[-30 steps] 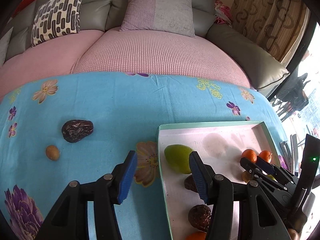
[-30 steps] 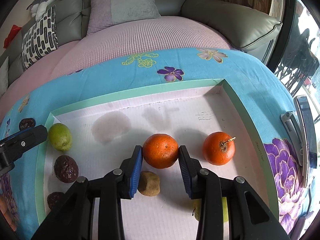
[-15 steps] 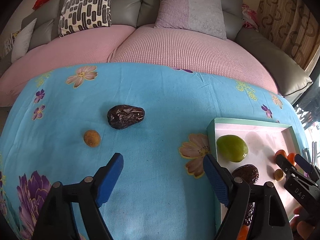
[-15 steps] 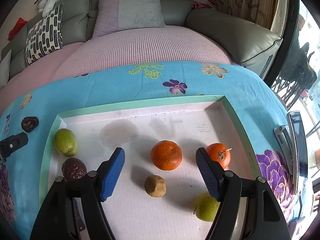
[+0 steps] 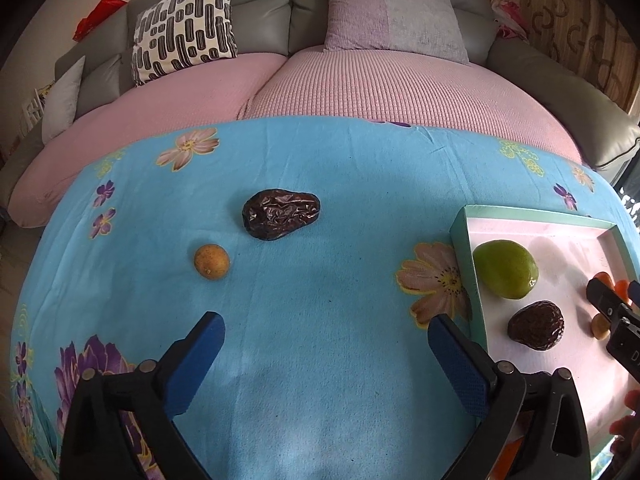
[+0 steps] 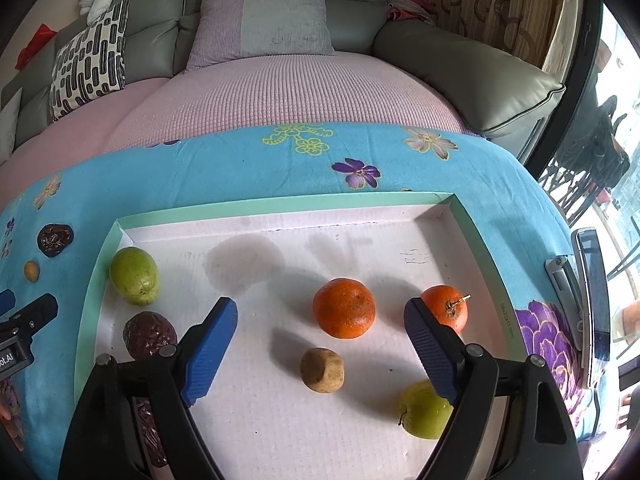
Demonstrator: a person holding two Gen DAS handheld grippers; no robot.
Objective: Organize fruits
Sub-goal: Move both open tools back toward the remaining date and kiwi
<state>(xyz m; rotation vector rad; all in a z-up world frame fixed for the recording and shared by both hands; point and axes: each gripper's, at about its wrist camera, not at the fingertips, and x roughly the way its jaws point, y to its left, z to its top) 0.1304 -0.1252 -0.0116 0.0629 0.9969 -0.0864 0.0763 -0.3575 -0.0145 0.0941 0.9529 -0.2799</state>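
Lying on the blue flowered cloth (image 5: pixel 320 320), well apart from the white tray with the green rim (image 5: pixel 464 240), the big dark wrinkly date (image 5: pixel 280 214) and the small round tan fruit (image 5: pixel 211 261) just beside it are not put away yet. The left tongs (image 5: pixel 324 354) and the right tongs (image 6: pixel 320 336) both gape wide and hold nothing. The date looks light, soft and maybe sticky, so I would pinch it gently across its fat middle, and the little smooth fruit may roll away.
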